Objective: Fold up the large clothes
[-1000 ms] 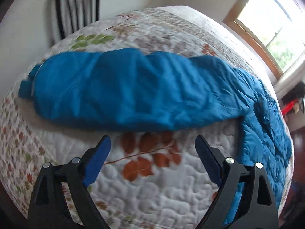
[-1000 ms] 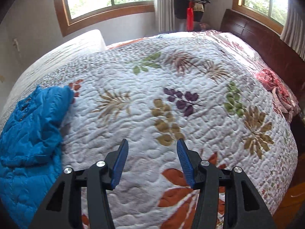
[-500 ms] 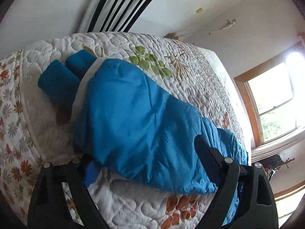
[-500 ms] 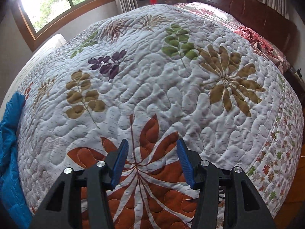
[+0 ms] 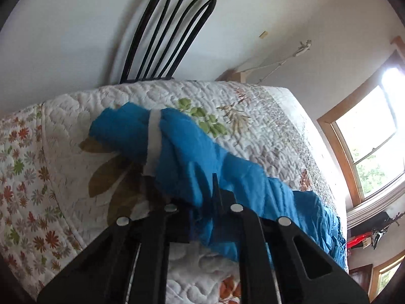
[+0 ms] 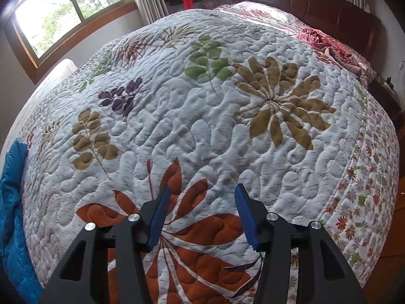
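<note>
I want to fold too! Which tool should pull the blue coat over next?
Probably left. The left tool is already shut on the coat. The right tool is open over bare quilt, beside the coat.

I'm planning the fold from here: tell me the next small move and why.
Probably lift the left gripper and carry the pinched edge of the blue jacket across the rest of it. Its jaws have closed on the fabric, the jacket lies stretched along the quilt, and the right gripper hangs open over bare quilt, holding nothing.
</note>
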`<move>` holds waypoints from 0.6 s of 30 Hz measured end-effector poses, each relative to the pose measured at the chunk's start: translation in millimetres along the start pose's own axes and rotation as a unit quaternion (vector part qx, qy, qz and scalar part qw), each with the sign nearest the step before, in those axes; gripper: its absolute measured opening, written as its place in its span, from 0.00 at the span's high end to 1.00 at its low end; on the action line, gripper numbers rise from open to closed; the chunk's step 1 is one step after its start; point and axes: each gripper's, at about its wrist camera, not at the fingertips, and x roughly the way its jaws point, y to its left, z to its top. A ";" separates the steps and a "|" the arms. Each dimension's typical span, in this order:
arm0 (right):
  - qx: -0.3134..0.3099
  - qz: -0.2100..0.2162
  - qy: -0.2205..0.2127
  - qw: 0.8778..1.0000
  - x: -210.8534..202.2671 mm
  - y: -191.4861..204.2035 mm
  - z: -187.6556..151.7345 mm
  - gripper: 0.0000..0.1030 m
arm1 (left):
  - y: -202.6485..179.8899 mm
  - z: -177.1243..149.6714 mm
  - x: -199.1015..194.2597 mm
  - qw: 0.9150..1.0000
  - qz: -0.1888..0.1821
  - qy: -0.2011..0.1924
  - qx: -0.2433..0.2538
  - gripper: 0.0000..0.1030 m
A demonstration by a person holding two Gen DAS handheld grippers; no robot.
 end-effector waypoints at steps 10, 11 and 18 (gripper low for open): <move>0.011 -0.023 -0.007 1.000 0.1 -10.9 1.5 0.49 | -228.1 -57.2 -56.7 0.963 -0.156 -0.029 0.220 0.93; 0.013 -0.022 -0.008 1.000 0.1 -11.7 1.4 0.49 | -254.8 -71.6 -57.6 0.954 -0.178 -0.020 0.242 0.93; 0.010 -0.029 -0.005 1.000 4.0 -11.8 2.9 0.49 | -395.9 -199.9 -39.4 0.875 -0.286 0.101 0.376 0.78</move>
